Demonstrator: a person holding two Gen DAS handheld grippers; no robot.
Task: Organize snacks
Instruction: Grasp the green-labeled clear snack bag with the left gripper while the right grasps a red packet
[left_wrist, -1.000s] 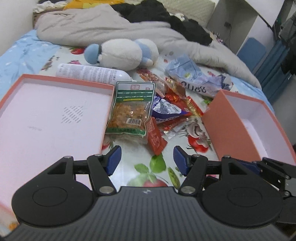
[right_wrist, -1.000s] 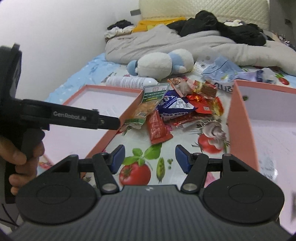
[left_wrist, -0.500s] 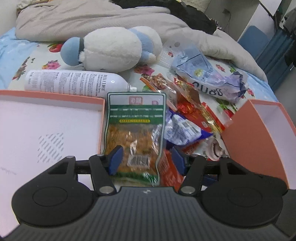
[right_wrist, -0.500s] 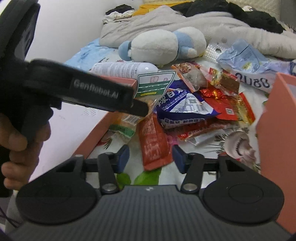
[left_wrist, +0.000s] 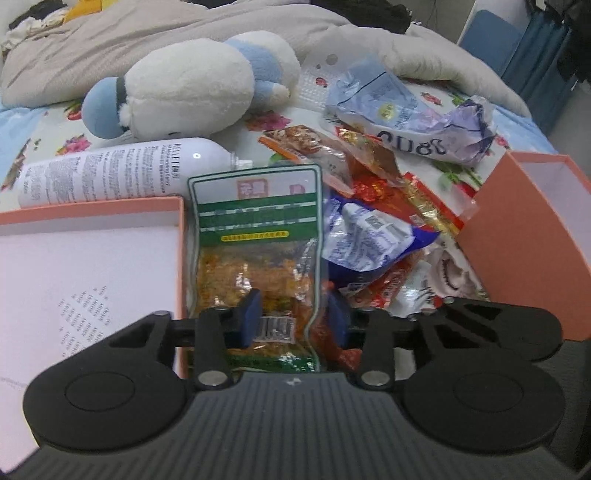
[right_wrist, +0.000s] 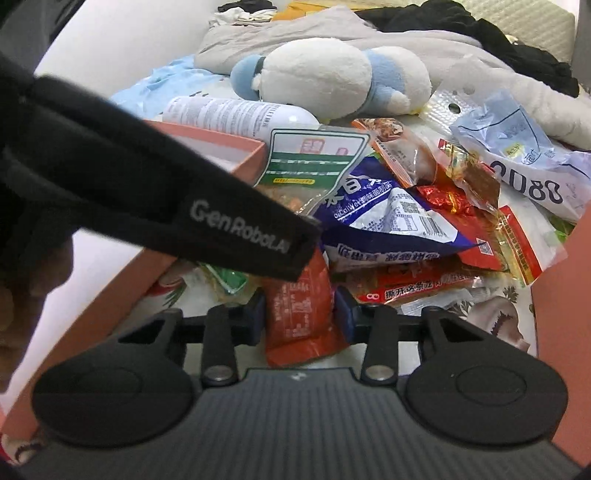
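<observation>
Zero snacks boxed yet: left tongs (left_wrist: 291, 315) closing around green packet (left_wrist: 258, 240), right tongs (right_wrist: 299, 314) closing around red packet (right_wrist: 301, 306), firm grip uncertain, pink box (left_wrist: 181, 236) bare, heap on bed.

Black claw (left_wrist: 293, 319), blue pads (left_wrist: 249, 317), silver screws, ribbed grey housing, "GenRoboLAI" lettering.

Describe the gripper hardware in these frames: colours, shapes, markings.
Both are matte black. The left gripper and right gripper each carry blue finger pads, twin rounded housings with circular insets, silver pivot bolts and a ribbed grey base. The left one's side arm reads "GenRobot.AI" in white.
</observation>
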